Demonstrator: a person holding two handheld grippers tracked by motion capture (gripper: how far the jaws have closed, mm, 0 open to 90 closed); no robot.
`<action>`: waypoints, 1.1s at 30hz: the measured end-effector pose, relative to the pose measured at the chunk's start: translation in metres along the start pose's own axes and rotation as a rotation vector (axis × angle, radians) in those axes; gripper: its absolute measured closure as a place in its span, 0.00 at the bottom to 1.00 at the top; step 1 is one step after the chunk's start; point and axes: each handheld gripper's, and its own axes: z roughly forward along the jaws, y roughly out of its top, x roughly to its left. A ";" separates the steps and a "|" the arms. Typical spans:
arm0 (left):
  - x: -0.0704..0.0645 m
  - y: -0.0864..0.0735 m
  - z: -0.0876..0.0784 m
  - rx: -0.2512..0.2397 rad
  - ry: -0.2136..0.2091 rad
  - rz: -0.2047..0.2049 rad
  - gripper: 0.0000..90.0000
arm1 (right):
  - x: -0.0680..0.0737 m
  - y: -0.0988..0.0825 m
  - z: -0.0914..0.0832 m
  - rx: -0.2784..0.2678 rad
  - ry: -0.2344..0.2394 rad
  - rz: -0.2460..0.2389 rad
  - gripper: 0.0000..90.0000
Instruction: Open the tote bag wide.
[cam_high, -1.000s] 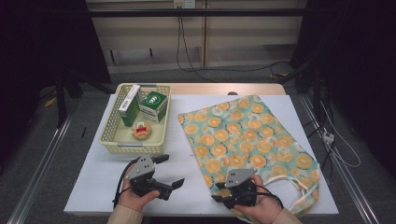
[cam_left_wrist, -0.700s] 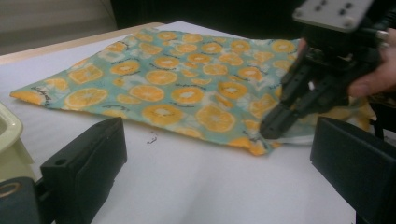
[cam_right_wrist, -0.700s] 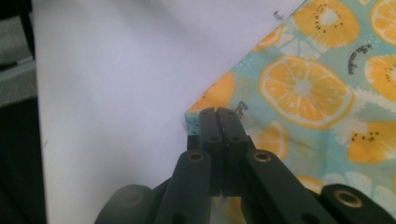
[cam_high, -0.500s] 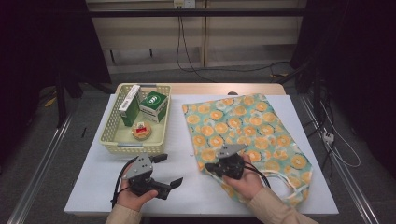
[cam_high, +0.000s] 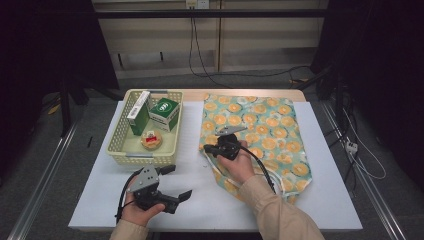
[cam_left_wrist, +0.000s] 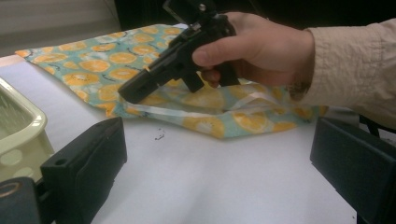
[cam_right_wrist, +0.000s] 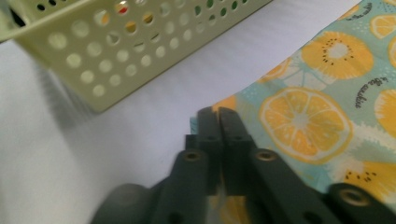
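A fabric bag (cam_high: 270, 125) printed with orange slices lies flat on the right half of the white table (cam_high: 200, 200). My right gripper (cam_high: 206, 148) rests at the bag's left edge, pointing left. In the right gripper view its jaws (cam_right_wrist: 217, 112) stand almost together, with the bag's edge (cam_right_wrist: 303, 116) at their tips; they have just been opening slightly. The left gripper view shows the same gripper (cam_left_wrist: 126, 95) low over the bag (cam_left_wrist: 93, 60). My left gripper (cam_high: 178, 181) is held near the front edge of the table. Its jaws (cam_left_wrist: 219, 163) stand wide open with nothing between them.
A pale yellow perforated basket (cam_high: 120, 150) stands at the back left and holds a white-and-green box (cam_high: 138, 112), a green box (cam_high: 164, 112) and a small round item (cam_high: 151, 140). The basket's wall (cam_right_wrist: 116, 56) is close to my right gripper. Cables trail over the floor beyond the table.
My right gripper moved from the front of the table up and left to the bag's left edge. The bag has turned and shifted with it. My left gripper stayed put.
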 end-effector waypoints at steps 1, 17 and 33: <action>0.000 0.000 0.000 0.001 -0.003 0.001 0.04 | 0.000 0.001 0.001 0.010 0.024 0.005 0.69; -0.005 0.001 0.002 0.010 0.004 0.013 0.04 | 0.020 -0.021 -0.098 0.090 0.047 -0.171 0.35; -0.001 0.001 0.001 0.005 0.007 -0.001 0.04 | 0.059 -0.082 -0.119 0.188 0.147 -0.273 0.65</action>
